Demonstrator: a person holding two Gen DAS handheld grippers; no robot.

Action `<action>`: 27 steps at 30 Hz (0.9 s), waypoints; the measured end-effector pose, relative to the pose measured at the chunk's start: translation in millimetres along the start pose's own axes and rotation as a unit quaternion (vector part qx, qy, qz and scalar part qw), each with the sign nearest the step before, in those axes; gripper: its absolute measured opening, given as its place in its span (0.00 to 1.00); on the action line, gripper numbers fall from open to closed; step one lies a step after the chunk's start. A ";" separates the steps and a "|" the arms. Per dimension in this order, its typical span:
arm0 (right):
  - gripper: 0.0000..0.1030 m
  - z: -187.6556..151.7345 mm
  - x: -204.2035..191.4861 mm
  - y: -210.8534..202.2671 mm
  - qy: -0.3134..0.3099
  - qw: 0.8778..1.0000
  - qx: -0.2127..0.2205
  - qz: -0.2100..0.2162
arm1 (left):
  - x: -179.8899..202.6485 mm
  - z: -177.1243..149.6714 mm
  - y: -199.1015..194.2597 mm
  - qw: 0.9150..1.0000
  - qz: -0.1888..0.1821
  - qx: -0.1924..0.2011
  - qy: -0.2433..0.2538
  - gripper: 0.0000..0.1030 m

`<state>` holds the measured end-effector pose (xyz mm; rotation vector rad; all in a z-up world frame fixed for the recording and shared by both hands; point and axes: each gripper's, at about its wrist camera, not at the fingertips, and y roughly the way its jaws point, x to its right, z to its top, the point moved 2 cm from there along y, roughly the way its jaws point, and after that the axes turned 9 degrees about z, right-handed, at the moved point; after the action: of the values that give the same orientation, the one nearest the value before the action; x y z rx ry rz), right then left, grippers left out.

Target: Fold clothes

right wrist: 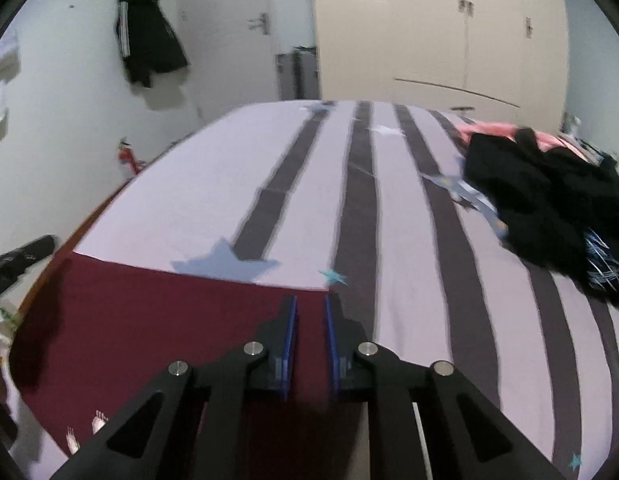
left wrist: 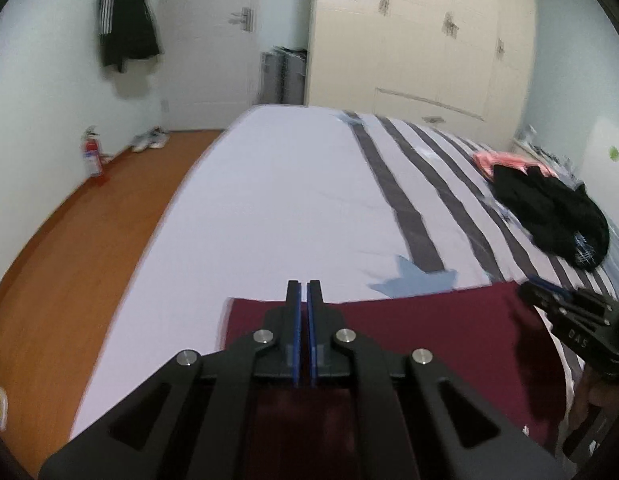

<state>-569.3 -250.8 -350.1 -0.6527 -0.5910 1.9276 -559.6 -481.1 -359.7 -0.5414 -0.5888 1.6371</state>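
Maroon flat cloth garment (left wrist: 429, 332) on striped bed sheet (left wrist: 309, 208): left gripper (left wrist: 304, 292) clenched, grasp unclear; right gripper (right wrist: 310, 308) narrowly parted over the edge. Thin fabric may slip, skewing the fold.

Pale letters, seemingly "DAS", on right gripper (left wrist: 549, 300) body; nothing else legible

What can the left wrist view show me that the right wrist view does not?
Only the left wrist view shows the white shoes on the floor and the shut left gripper over the maroon garment. Only the right wrist view shows the small turquoise star and white marks near the garment's near edge. Both show the striped bed, the black clothes pile and the hanging jacket.
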 end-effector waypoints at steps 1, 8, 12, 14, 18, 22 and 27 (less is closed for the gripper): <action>0.13 2.3 -5.3 2.5 -0.003 1.000 -0.001 0.012 | 3.1 -1.3 7.8 1.000 -0.004 -0.011 0.007 0.02; 0.09 -11.1 -2.0 36.5 0.012 0.999 -0.049 0.018 | -8.7 -11.6 50.8 0.998 -0.010 -0.058 -0.013 0.02; 0.08 -10.4 4.9 36.7 0.015 0.999 -0.042 0.012 | -23.3 -13.2 39.8 0.997 -0.002 -0.040 -0.067 0.02; 0.07 -7.8 13.3 29.7 0.033 0.999 -0.031 0.001 | -28.3 -11.3 34.0 0.997 0.025 -0.033 -0.066 0.02; 0.10 0.1 44.0 10.6 0.077 0.997 0.001 -0.006 | -48.7 -13.7 18.2 0.995 0.082 -0.030 -0.046 0.02; 0.12 -0.8 46.1 -10.3 0.059 0.998 0.006 0.017 | -53.4 -11.0 -2.6 0.997 0.068 -0.025 -0.029 0.02; 0.12 -23.7 13.5 -55.6 0.040 0.998 0.028 0.050 | -18.6 -17.6 -54.2 1.000 0.018 0.021 -0.011 0.02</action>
<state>-522.8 -213.3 -334.1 -0.7322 -0.4599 1.9927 -505.0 -491.8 -337.4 -0.5060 -0.5623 1.6884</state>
